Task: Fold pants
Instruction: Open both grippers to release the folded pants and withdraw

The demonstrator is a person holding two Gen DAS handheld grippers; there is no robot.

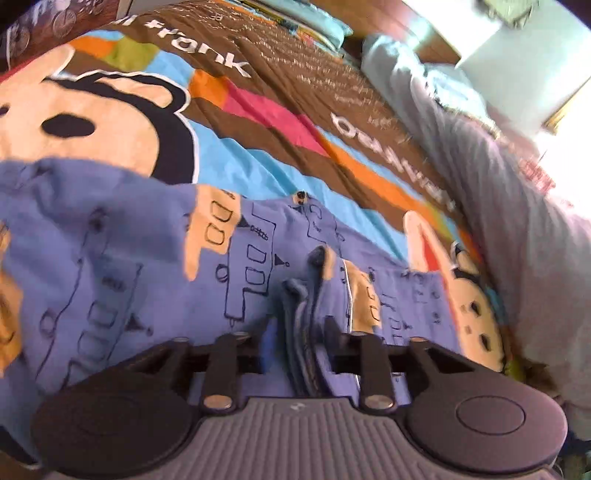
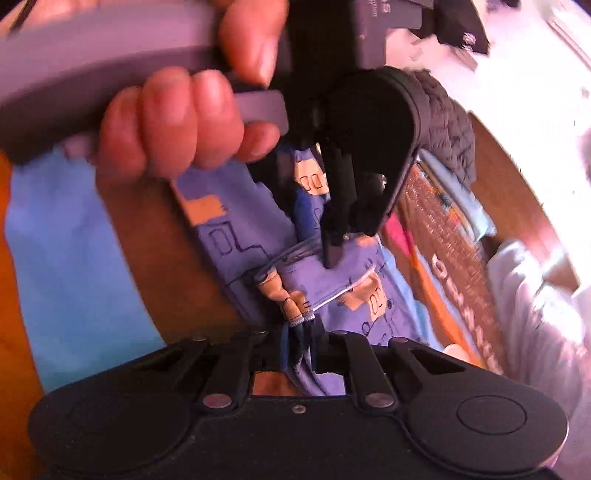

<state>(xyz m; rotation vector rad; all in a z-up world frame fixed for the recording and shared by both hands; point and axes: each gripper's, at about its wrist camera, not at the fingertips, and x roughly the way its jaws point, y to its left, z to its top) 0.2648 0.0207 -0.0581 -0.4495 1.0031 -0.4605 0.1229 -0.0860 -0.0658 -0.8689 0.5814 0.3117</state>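
Note:
The pants (image 1: 110, 266) are blue-purple with dark line drawings and peach patches. They lie spread over a cartoon bedspread (image 1: 243, 162). My left gripper (image 1: 301, 332) is shut on a bunched edge of the pants, with several fabric layers squeezed between the jaws. My right gripper (image 2: 303, 339) is shut on another bunched edge of the pants (image 2: 332, 291), near a white-piped pocket. In the right wrist view the left gripper (image 2: 332, 254) shows just ahead, held by a hand (image 2: 177, 122), pinching the same cloth close by.
A grey garment (image 1: 498, 206) lies along the bedspread's right side. A teal pillow (image 1: 325, 26) sits at the far end. A dark quilted item (image 2: 447, 118) lies beyond the left gripper. Bright window light (image 1: 565, 147) is at the right.

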